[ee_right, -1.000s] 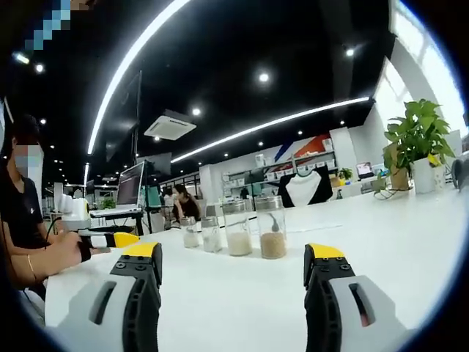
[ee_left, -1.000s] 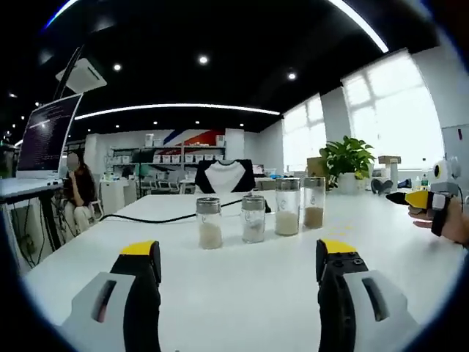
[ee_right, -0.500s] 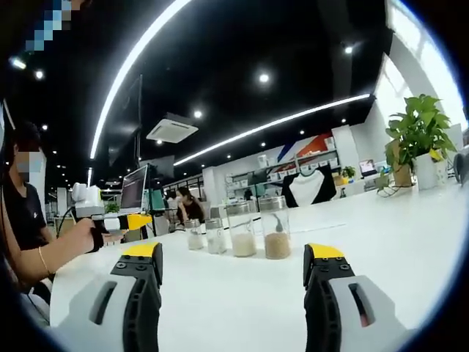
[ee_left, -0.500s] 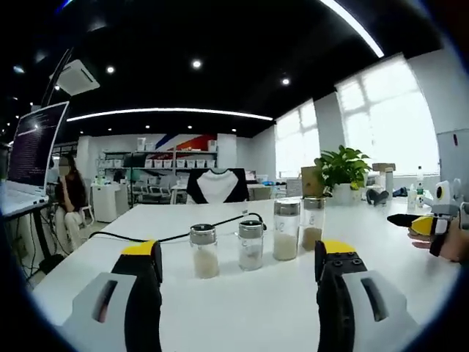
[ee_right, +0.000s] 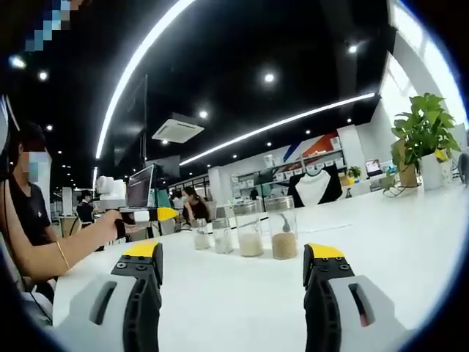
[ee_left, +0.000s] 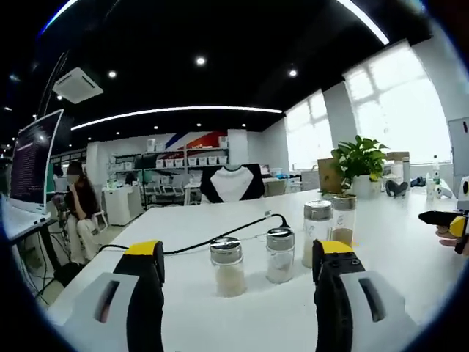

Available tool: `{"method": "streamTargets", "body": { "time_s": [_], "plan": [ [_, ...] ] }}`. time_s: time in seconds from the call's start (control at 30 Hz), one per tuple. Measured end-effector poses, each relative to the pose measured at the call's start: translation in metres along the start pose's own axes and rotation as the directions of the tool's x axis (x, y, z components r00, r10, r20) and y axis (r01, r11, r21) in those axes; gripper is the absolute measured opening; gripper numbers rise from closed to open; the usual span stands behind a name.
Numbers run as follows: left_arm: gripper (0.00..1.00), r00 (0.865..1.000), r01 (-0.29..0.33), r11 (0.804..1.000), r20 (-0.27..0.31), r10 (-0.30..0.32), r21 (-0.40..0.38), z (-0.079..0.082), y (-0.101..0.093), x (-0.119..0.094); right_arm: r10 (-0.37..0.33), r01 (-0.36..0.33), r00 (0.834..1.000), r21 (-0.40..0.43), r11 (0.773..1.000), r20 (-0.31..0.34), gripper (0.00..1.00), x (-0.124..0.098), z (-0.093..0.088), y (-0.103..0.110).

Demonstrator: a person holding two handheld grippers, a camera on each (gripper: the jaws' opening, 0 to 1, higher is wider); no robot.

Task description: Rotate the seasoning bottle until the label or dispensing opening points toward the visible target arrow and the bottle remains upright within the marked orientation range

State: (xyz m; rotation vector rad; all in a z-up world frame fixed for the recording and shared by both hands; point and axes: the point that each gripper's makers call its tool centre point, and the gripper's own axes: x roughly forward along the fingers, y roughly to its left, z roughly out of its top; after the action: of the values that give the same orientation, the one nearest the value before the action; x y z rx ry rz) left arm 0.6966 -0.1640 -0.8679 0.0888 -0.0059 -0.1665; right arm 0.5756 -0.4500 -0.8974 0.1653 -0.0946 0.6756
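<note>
Daylight floods through the windows (ee_left: 399, 110) behind the potted plant (ee_left: 359, 158), blown out white; ceiling strip lights (ee_right: 146, 55) glare overhead; fisheye edges bend and soften.

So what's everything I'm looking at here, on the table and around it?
Clear glass seasoning bottles with silver lids: four, pale to brown contents, in a row on the table.
White table: one, under the bottles.
Black cable: one, across the table behind the bottles.
Green potted plant: one, far table end by the windows.
Monitor: one, lit, at the side.
Seated person: one, in the background.
Left gripper: yellow-tipped, open.
Right gripper: yellow-tipped, open.
</note>
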Motion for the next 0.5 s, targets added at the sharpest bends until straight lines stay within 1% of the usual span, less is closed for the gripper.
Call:
{"method": "streamTargets", "body": {
  "time_s": [0.03,0.17,0.2,0.27,0.3,0.4,0.5],
  "plan": [
    [0.87,1.000,-0.012,1.000,-0.007,0.012,0.006,-0.003,0.001,0.003,0.001,-0.001,1.000,-0.006,1.000,-0.001,0.78,0.000,0.000,0.000],
    [0.87,1.000,0.025,1.000,-0.016,-0.025,-0.004,-0.004,-0.007,0.015,-0.007,0.007,1.000,-0.019,1.000,-0.011,0.78,0.000,-0.002,0.000],
    [0.87,0.999,0.034,0.999,-0.009,-0.034,0.002,-0.002,-0.009,0.019,-0.010,0.010,1.000,-0.020,1.000,-0.011,0.77,0.001,-0.001,-0.001],
    [0.83,0.998,0.044,0.999,0.036,-0.044,-0.009,0.006,-0.010,0.026,-0.016,0.016,1.000,-0.006,1.000,-0.016,0.76,0.001,-0.002,-0.003],
    [0.81,0.998,0.048,0.999,0.035,-0.047,-0.015,0.007,-0.009,0.028,-0.017,0.017,1.000,-0.001,1.000,-0.016,0.76,0.001,-0.002,-0.004],
    [0.80,0.999,0.034,0.999,0.040,-0.033,-0.032,0.010,-0.008,0.034,-0.032,0.031,0.999,-0.004,0.999,-0.008,0.76,-0.001,-0.001,-0.006],
    [0.80,1.000,0.015,0.999,0.017,-0.014,-0.048,0.004,-0.005,0.041,-0.035,0.035,0.999,-0.003,0.999,-0.013,0.76,-0.001,-0.001,-0.007]
  ]
}}
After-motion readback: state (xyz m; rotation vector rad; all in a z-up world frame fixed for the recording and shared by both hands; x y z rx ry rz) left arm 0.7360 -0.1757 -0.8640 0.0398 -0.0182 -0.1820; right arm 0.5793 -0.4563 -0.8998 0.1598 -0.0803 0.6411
